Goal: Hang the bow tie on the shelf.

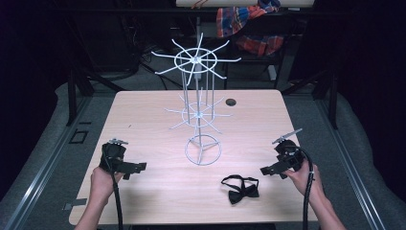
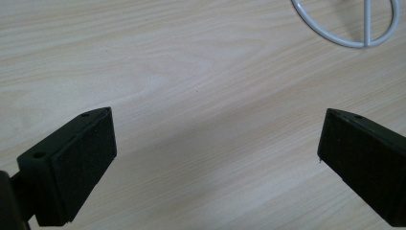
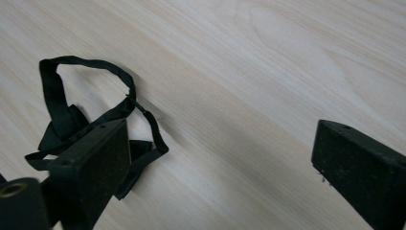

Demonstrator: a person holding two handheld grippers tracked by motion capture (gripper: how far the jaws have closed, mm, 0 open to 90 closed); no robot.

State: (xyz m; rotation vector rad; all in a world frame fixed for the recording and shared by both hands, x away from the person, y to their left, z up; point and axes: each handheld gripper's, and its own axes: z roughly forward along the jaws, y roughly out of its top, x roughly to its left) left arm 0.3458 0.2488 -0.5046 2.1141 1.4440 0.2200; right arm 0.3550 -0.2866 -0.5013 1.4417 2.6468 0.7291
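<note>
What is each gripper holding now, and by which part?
Nothing is held. The left gripper and the right gripper are both open over the pale wooden table; the black fabric bow tie lies untouched.

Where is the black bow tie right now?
In the high view the bow tie lies on the table's near right, between the white wire rack's base and the right tongs.

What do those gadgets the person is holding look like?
Each hand holds a black gripper: left gripper, right gripper. Both end in two blocky black jaws with flat, rough pads, carry a small grey plate on top and trail a thick black cable. No sleeves are visible.
</note>
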